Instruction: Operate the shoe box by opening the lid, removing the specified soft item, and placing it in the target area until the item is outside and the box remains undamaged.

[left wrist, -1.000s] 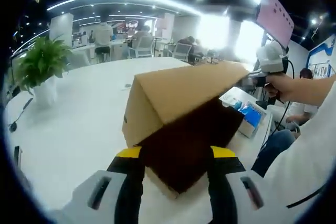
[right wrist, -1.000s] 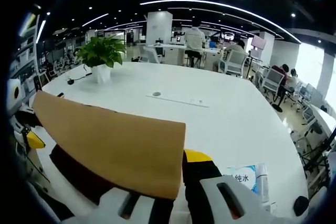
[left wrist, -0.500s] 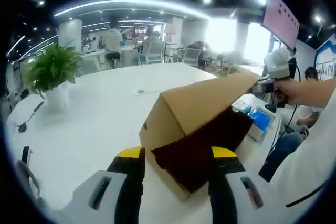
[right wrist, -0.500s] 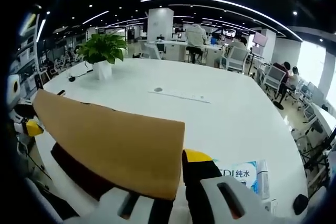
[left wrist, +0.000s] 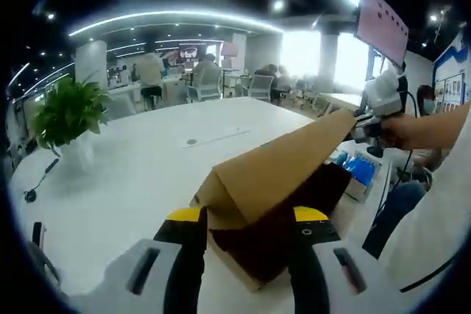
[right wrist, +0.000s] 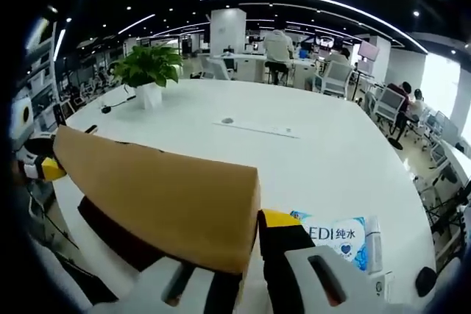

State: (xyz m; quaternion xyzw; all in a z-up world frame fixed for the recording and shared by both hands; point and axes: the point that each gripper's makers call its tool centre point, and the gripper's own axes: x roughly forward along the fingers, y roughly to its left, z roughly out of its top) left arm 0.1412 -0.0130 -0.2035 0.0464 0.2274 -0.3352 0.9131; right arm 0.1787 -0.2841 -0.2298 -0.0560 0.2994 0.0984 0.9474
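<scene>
A brown cardboard shoe box stands on the white table [left wrist: 140, 159]. Its lid [left wrist: 272, 170] slopes up to the right. My right gripper [left wrist: 366, 126], held by a hand [left wrist: 412, 126], is shut on the lid's raised far corner. Under the lid shows a dark maroon inside [left wrist: 265, 237]; I cannot tell whether it is the soft item or the lining. My left gripper [left wrist: 246, 222] is open, with a yellow-tipped jaw on either side of the box's near corner. In the right gripper view the lid [right wrist: 162, 196] lies across my right gripper [right wrist: 246, 233] and hides its left jaw. The left gripper's yellow tip [right wrist: 43, 168] shows at the left edge.
A potted plant [left wrist: 66, 112] [right wrist: 151, 71] stands on the table's far side. A blue tissue pack [right wrist: 338, 237] [left wrist: 360, 170] lies just beyond the box. A cable [left wrist: 37, 178] lies near the plant. People sit at desks behind. A white sleeve [left wrist: 434, 226] is at the right.
The lid now slopes flatter and lower in the left gripper view, which has shifted and shows more of the table. The right gripper keeps its hold; more of the tissue pack shows.
</scene>
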